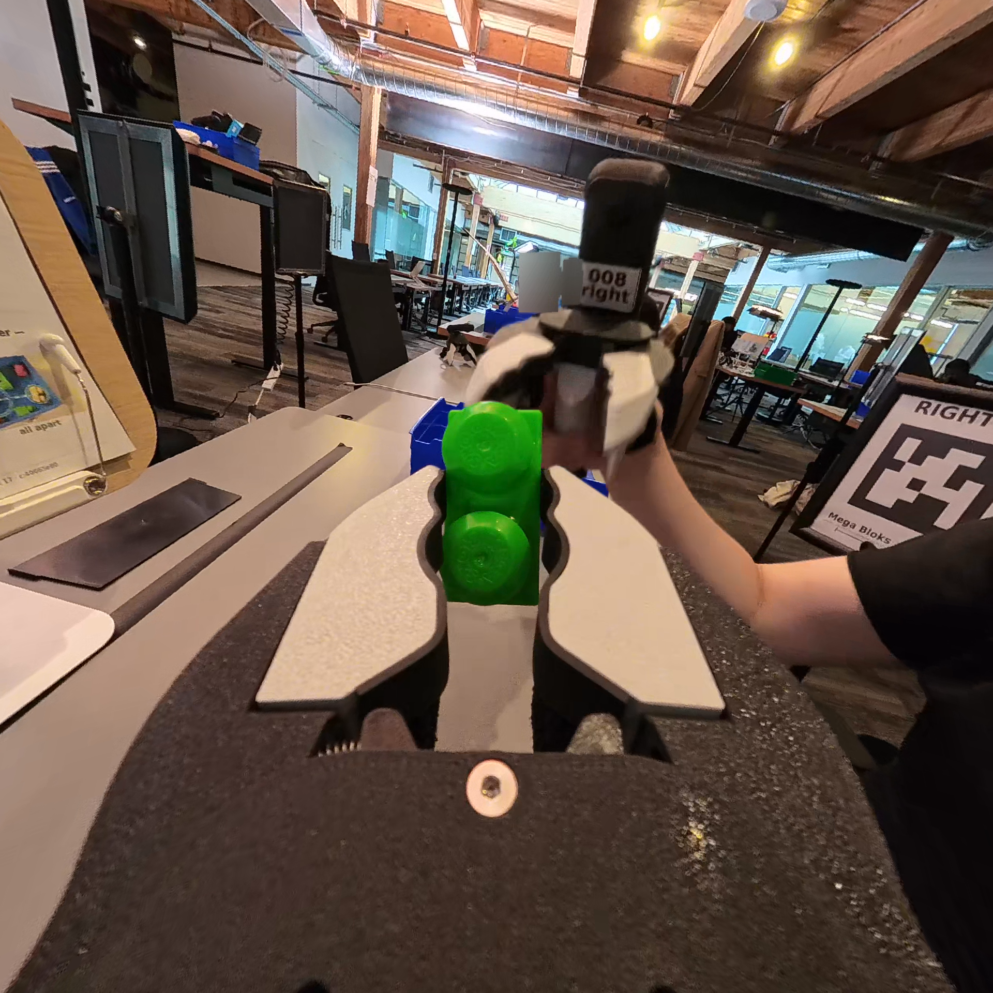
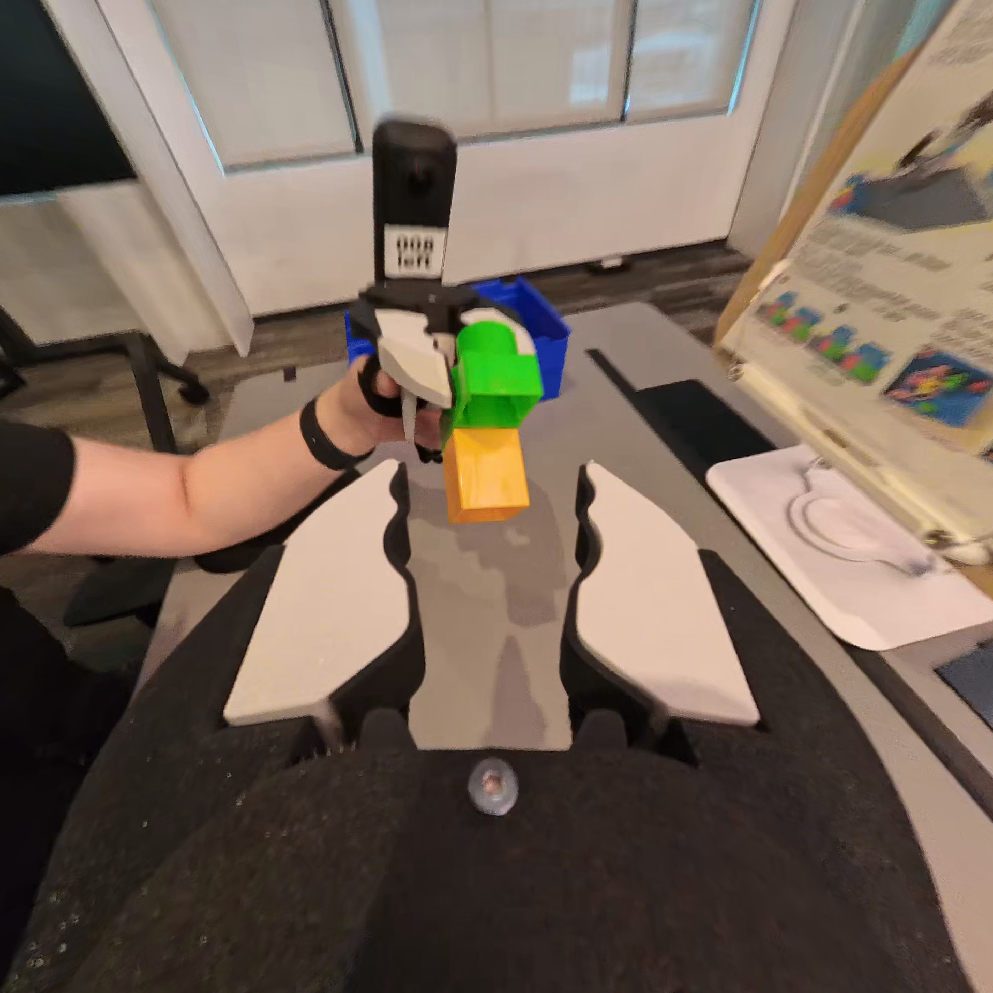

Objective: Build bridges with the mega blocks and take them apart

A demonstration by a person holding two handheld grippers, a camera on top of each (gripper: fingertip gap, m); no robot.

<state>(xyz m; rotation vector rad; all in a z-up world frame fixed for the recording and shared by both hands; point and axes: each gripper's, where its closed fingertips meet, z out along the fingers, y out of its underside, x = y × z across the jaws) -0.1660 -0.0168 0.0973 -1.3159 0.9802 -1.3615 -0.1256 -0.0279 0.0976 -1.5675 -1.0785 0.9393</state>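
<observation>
My left gripper (image 1: 491,475) is shut on a green mega block (image 1: 491,516) whose two studs face its camera. In the right wrist view the left gripper (image 2: 473,354) holds this green block (image 2: 497,376) above the grey table (image 2: 483,618). An orange block (image 2: 483,478) is stuck to the green block's underside; the left wrist view hides it. My right gripper (image 2: 491,483) is open and empty, its tips on either side of the orange block without touching it. The right gripper also shows in the left wrist view (image 1: 575,397), just beyond the green block.
A blue bin (image 2: 548,333) stands on the table behind the blocks; it also shows in the left wrist view (image 1: 430,435). An instruction board (image 2: 886,322) and a white pad (image 2: 838,564) are at the right. A black mat (image 1: 129,526) lies at the left. Some 6 cm of space lies between my two pairs of fingers.
</observation>
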